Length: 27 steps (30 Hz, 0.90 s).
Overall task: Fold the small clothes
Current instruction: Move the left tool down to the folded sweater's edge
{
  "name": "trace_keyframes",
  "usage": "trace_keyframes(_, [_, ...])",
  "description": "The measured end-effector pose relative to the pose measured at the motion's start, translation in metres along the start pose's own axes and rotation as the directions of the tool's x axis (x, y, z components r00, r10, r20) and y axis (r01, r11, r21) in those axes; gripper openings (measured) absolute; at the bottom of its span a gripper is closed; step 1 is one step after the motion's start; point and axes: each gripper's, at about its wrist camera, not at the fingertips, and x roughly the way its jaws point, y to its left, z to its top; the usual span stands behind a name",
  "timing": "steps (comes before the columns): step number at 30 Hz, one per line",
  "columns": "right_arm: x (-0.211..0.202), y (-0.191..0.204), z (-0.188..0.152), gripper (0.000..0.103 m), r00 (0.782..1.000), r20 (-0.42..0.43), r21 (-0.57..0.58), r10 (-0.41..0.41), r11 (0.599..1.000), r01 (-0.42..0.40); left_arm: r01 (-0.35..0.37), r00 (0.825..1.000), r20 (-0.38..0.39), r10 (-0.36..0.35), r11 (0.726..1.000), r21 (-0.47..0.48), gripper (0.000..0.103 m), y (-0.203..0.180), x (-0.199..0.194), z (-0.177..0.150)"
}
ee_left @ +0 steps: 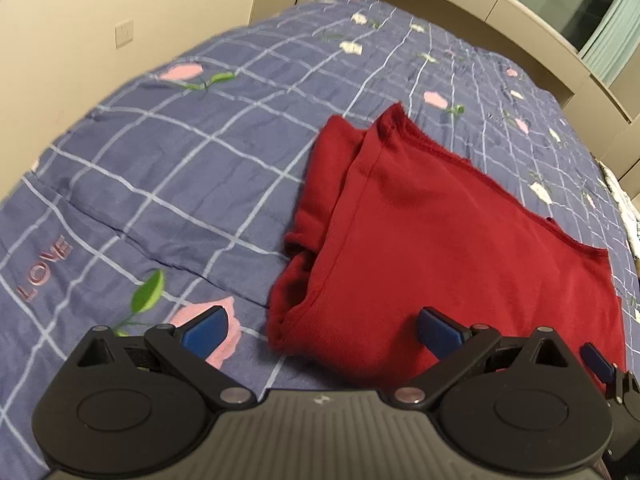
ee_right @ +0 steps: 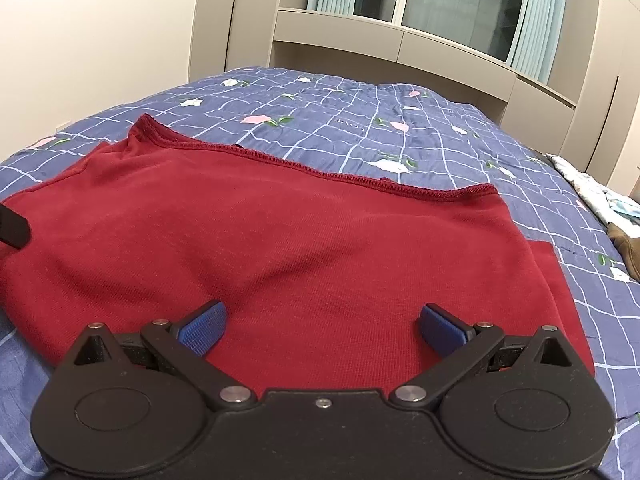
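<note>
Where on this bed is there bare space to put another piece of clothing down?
The blue checked bedspread lies bare between the wall and the red garment, and also beyond its hem toward the window. It is crowded on the garment itself, under both open grippers, and at the bed's right edge by other clothes.

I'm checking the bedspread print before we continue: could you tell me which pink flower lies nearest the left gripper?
The pink flower directly behind the left gripper's left fingertip, beside the red garment; the others lie farther up the bedspread.

My left-wrist camera looks low across the red garment's (ee_left: pixel 440 232) left edge; my right-wrist one sits close over its middle. Both share garment and bedspread (ee_left: pixel 180 152).
</note>
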Motion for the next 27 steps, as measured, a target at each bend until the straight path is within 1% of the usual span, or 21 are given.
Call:
trace_keyframes(7, [0.0, 0.001, -0.002, 0.102, 1.0, 0.005, 0.0, -0.004, 1.0, 0.004, -0.002, 1.0, 0.003, 0.002, 1.0, 0.016, 0.103, -0.004, 0.011, 0.002])
trace_keyframes(15, [0.0, 0.002, -0.002, 0.102, 1.0, 0.006, 0.0, -0.004, 1.0, 0.004, -0.006, 1.0, 0.007, 0.006, 1.0, 0.03, 0.103, -0.005, 0.012, 0.001])
trace_keyframes(18, [0.0, 0.002, -0.002, 0.102, 1.0, 0.007, 0.001, -0.004, 1.0, 0.004, 0.019, 1.0, 0.006, -0.019, 0.999, 0.026, 0.102, -0.003, 0.01, 0.0])
trace_keyframes(20, [0.0, 0.002, -0.002, 0.102, 1.0, 0.007, 0.002, -0.003, 1.0, 0.003, 0.043, 0.999, 0.01, -0.043, 0.999, 0.018, 0.097, -0.002, 0.007, -0.001])
trace_keyframes(22, [0.0, 0.002, -0.001, 0.102, 1.0, 0.007, 0.003, -0.002, 1.0, 0.002, 0.054, 0.998, 0.034, -0.054, 0.999, 0.003, 0.075, 0.0, 0.001, -0.005])
trace_keyframes(25, [0.0, 0.002, -0.001, 0.102, 1.0, 0.008, 0.003, -0.002, 1.0, 0.002, 0.079, 0.995, 0.063, -0.077, 0.997, -0.024, 0.07, 0.008, -0.005, -0.015])
trace_keyframes(27, [0.0, 0.002, -0.001, 0.102, 1.0, 0.009, 0.003, -0.002, 1.0, 0.002, 0.1, 0.993, 0.072, -0.096, 0.994, -0.053, 0.07, 0.015, -0.007, -0.018])
